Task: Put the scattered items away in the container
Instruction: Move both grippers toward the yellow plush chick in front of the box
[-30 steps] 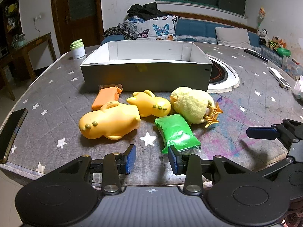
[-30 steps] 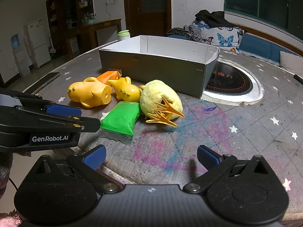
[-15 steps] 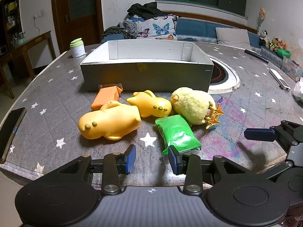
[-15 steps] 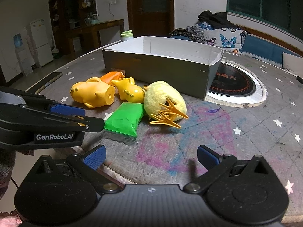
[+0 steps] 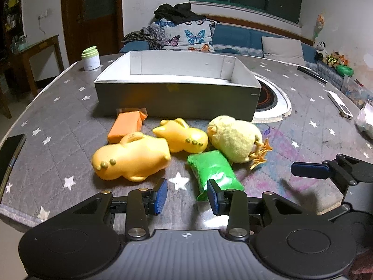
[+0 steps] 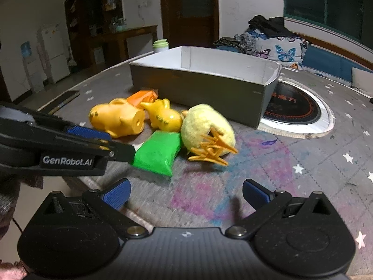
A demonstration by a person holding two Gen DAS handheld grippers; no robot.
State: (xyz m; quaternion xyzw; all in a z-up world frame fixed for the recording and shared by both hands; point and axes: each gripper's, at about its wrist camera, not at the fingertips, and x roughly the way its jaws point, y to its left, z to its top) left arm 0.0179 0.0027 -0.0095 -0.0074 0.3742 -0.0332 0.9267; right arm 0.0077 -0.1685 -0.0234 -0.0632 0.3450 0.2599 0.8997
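Two hand-held grippers are hovering at the near edge of a star-patterned table (image 5: 58, 116). The left gripper (image 5: 187, 194) is holding its blue pads moderately apart with nothing between them, its right pad sitting just over the near end of the green packet (image 5: 214, 170). The right gripper (image 6: 185, 192) is standing wide open and holding nothing, facing a bare stretch of tablecloth in front of the plush chick (image 6: 207, 130). The scattered items are lying in a cluster on the table just in front of the grey box (image 5: 177, 95), none inside it: an orange packet (image 5: 127, 127) is lying almost against the box's front wall, a large yellow toy (image 5: 131, 157) and a small yellow toy (image 5: 183, 135) are lying on their sides side by side, and the plush chick is resting beside the green packet with its orange feet pointing outward. A white jar with a green lid (image 5: 91, 58) is standing beyond the box's left corner, and a dark phone (image 5: 10, 149) is lying at the table's left edge.
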